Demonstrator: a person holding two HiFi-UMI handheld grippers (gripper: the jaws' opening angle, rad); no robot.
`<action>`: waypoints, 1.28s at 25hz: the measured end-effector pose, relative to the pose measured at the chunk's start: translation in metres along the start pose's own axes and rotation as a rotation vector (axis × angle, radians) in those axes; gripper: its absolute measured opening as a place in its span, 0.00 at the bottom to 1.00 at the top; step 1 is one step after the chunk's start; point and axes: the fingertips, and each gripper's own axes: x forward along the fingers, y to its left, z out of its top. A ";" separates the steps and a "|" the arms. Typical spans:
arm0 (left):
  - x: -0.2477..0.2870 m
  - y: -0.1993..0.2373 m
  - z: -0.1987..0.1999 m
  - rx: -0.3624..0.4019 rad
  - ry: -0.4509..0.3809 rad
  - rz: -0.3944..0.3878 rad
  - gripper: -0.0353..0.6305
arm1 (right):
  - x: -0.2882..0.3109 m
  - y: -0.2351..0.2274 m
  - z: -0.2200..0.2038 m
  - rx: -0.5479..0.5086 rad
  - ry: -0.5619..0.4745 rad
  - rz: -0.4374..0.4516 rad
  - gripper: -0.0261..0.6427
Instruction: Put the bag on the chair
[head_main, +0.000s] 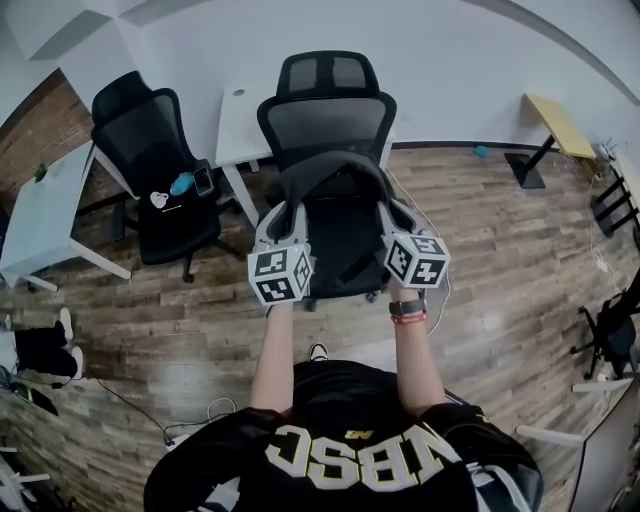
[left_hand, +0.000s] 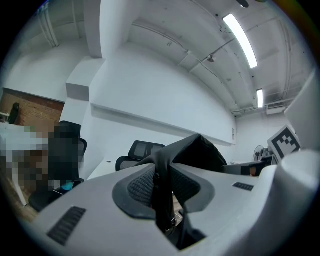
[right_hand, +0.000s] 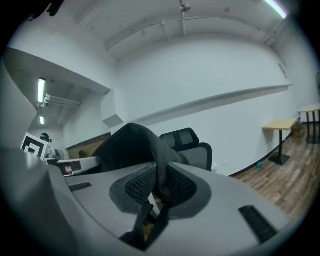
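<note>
A black bag (head_main: 335, 205) hangs between my two grippers, just above the seat of a black mesh office chair (head_main: 328, 105) in the head view. My left gripper (head_main: 288, 222) is shut on the bag's left edge, and my right gripper (head_main: 392, 218) is shut on its right edge. In the left gripper view a fold of the bag (left_hand: 192, 152) is pinched between the ribbed pads (left_hand: 142, 187). Black fabric of the bag (right_hand: 132, 147) is likewise clamped between the pads (right_hand: 137, 187) in the right gripper view, with the chair (right_hand: 192, 147) behind.
A second black chair (head_main: 160, 175) stands at the left, with small items on its seat. A white desk (head_main: 245, 125) sits behind the chairs, another white table (head_main: 45, 215) at far left. A yellow side table (head_main: 555, 130) is at the right. Cables lie on the wood floor.
</note>
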 end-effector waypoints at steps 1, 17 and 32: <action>0.006 0.008 -0.001 -0.004 0.005 0.000 0.19 | 0.010 0.002 -0.001 0.001 0.007 -0.003 0.14; 0.085 0.070 -0.033 -0.050 0.068 -0.025 0.19 | 0.111 -0.004 -0.019 -0.023 0.080 -0.022 0.14; 0.180 0.093 -0.131 -0.031 0.306 0.022 0.19 | 0.215 -0.079 -0.105 0.132 0.271 -0.016 0.14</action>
